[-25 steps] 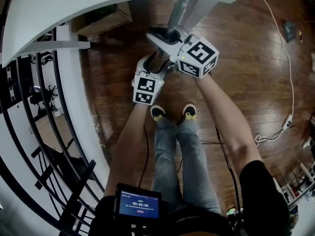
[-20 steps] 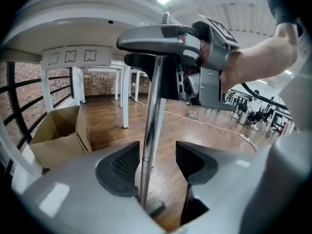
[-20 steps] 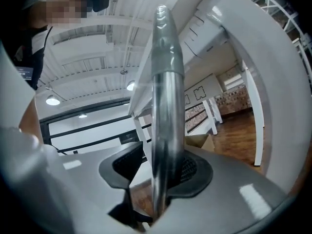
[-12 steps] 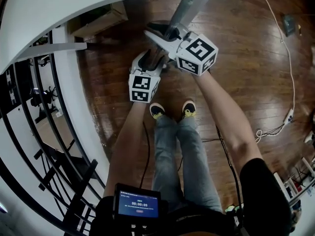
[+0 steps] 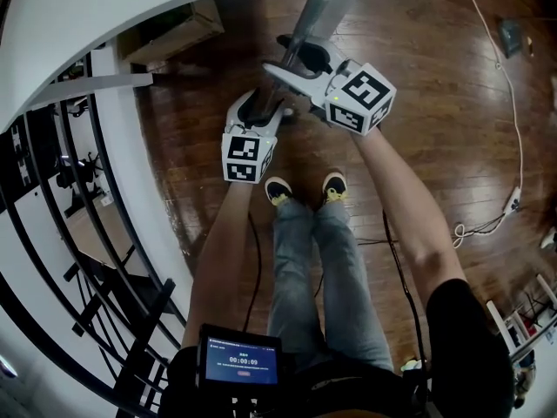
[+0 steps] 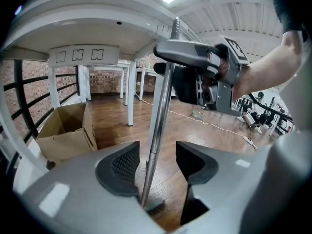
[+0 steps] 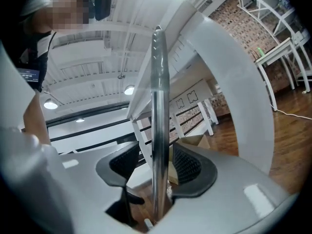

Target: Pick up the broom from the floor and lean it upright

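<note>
The broom's metal pole (image 5: 315,11) stands nearly upright, its top against the rim of the white round table (image 5: 130,7). In the left gripper view the pole (image 6: 158,126) runs down to the bristle head (image 6: 155,207) on the floor. My left gripper (image 6: 158,165) is open low around the pole, which stands close to its left pad with a gap to the right pad. My right gripper (image 7: 156,167) is higher on the pole (image 7: 159,106). Its jaws are opening with the pole between them. Both grippers, left (image 5: 261,107) and right (image 5: 296,59), show in the head view.
A cardboard box (image 6: 63,130) sits on the wood floor under the table, left of the broom. A black railing (image 5: 78,233) runs along the left. A white cable (image 5: 509,146) trails across the floor at the right. The person's feet (image 5: 305,194) stand just behind the grippers.
The right gripper's jaws have spread apart from the pole and it has shifted a little to the right. The left gripper has hardly moved.
</note>
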The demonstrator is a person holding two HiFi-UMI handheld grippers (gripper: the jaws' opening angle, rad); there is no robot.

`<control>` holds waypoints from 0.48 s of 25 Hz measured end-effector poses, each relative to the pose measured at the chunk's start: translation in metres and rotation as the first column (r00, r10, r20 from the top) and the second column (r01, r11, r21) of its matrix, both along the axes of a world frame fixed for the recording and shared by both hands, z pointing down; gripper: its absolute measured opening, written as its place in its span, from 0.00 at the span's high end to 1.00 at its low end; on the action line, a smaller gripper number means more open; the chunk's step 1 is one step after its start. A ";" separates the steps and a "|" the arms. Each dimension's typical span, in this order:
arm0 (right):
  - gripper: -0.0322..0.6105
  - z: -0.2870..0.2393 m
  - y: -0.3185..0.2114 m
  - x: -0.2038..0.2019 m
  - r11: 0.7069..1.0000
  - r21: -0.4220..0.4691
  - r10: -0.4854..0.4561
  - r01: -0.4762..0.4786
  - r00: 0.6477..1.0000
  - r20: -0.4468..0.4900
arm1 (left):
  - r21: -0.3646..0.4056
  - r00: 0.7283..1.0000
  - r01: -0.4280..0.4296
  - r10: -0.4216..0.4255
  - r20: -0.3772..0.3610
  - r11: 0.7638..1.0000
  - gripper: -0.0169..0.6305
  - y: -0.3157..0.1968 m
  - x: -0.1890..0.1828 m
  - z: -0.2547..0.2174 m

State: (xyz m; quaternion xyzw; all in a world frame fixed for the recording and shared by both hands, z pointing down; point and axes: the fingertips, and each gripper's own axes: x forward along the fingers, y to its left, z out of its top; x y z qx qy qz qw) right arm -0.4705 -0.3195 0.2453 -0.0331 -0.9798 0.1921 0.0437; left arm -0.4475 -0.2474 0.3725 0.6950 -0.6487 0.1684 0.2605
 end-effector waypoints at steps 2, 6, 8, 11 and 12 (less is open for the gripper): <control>0.60 0.001 -0.002 0.024 1.000 -0.021 0.012 -0.012 1.000 -0.021 | -0.012 1.000 0.016 -0.016 -0.003 1.000 0.59 0.020 0.000 -0.009; 0.59 -0.001 0.015 0.093 0.993 -0.105 0.038 -0.047 0.996 -0.086 | -0.038 0.991 0.125 -0.126 -0.046 0.992 0.62 0.099 0.000 -0.043; 0.67 -0.015 0.043 0.130 0.991 -0.136 -0.005 -0.011 0.993 -0.117 | -0.008 0.985 0.165 -0.165 -0.051 0.986 0.66 0.141 0.008 -0.088; 0.87 -0.046 0.090 0.189 0.993 -0.109 -0.064 0.043 0.977 -0.203 | 0.061 0.985 0.170 -0.170 -0.001 0.984 0.93 0.192 0.027 -0.176; 0.94 -0.059 0.105 0.206 0.993 -0.098 -0.079 0.058 0.971 -0.226 | 0.088 0.985 0.172 -0.173 0.009 0.981 0.95 0.205 0.034 -0.207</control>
